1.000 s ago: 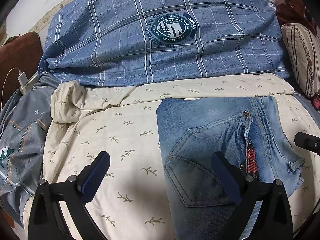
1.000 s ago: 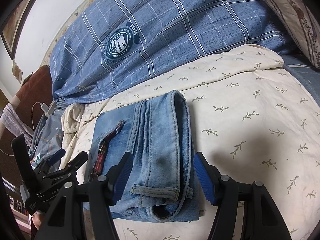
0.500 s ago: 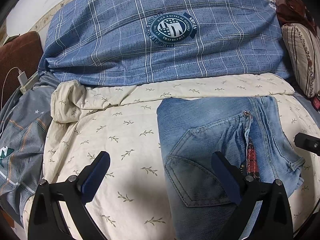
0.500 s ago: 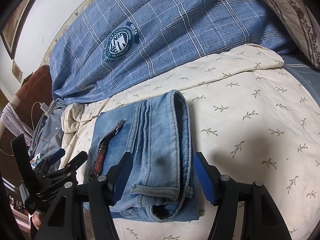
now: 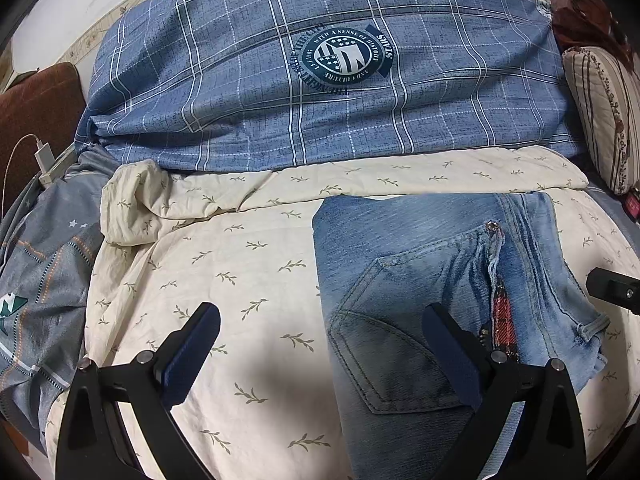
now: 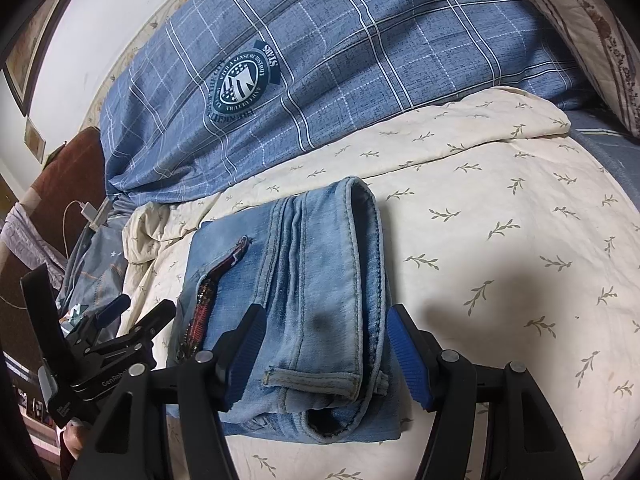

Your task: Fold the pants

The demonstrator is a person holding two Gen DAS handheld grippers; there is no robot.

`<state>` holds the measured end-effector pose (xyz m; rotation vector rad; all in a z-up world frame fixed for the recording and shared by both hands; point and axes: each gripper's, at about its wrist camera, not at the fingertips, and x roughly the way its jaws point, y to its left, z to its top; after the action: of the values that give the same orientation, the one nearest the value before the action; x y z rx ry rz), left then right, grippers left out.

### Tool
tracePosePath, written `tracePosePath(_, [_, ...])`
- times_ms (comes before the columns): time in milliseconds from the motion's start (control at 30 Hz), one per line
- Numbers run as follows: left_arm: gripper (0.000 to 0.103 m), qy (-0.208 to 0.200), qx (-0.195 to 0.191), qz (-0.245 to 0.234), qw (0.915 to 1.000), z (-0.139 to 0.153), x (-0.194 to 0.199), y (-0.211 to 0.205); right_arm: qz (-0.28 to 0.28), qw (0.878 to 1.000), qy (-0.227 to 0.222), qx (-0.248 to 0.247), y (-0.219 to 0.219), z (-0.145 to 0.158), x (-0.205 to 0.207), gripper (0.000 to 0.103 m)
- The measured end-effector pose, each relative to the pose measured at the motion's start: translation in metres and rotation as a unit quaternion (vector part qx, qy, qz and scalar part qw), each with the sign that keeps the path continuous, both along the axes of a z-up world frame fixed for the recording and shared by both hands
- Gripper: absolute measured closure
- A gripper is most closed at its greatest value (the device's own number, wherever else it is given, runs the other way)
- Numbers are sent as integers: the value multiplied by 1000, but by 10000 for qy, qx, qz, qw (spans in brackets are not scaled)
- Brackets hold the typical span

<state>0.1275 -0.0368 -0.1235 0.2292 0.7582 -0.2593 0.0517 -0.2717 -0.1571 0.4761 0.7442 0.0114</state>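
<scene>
Black-framed, blue-padded right tongs (image 6: 324, 354) stand spread above the near end of the folded jeans (image 6: 320, 280), pads on either side of the denim roll and not pressing it. Left tongs (image 5: 320, 354) are spread wide too, pinching nothing; one pad hangs over the cream sheet (image 5: 240, 272), the other over the jeans' back pocket. The jeans lie folded in a compact bundle on the leaf-printed sheet on the bed, a red plaid strip (image 6: 208, 300) showing at a seam. Beyond them sits a blue checked quilt (image 5: 320, 80), with a striped pillow (image 5: 604, 112) at the right.
</scene>
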Motion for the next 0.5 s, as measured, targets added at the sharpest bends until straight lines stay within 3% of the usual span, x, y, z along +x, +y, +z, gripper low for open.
tracePosePath(333, [2, 1, 37, -26, 10000, 0, 0, 0, -15, 9999, 126, 2, -1, -7, 8, 37])
tracePosePath(500, [2, 206, -173, -124, 9996, -1, 3, 15, -62, 9998, 164, -22, -3, -8, 11, 37])
